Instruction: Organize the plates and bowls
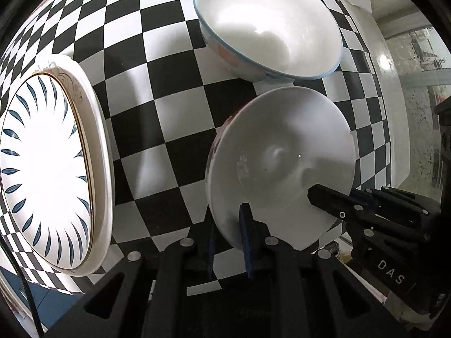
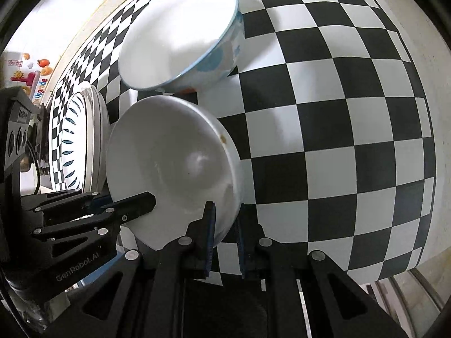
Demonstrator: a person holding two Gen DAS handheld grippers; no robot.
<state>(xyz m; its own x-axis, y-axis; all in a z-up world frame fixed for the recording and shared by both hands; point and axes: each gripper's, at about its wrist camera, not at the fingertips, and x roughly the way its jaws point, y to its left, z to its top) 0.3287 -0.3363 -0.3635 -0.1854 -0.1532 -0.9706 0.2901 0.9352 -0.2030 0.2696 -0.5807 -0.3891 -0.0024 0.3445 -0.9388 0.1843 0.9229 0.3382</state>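
Over the checkered table (image 1: 174, 118), both hand-held grippers — left (image 1: 229, 242), right (image 2: 225, 239) — pinch the white bowl (image 1: 282, 155); blue-rimmed bowl (image 1: 267, 25) just beyond, stacked plates (image 1: 48, 163) near.

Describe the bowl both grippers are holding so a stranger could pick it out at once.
On the black-and-white checkered tablecloth there is a stack of plates with blue petal marks, and two bowls. The held bowl is the nearer, plain white inside, with the left gripper and right gripper each clamped on its rim. The blue-rimmed bowl beyond it sits untouched.
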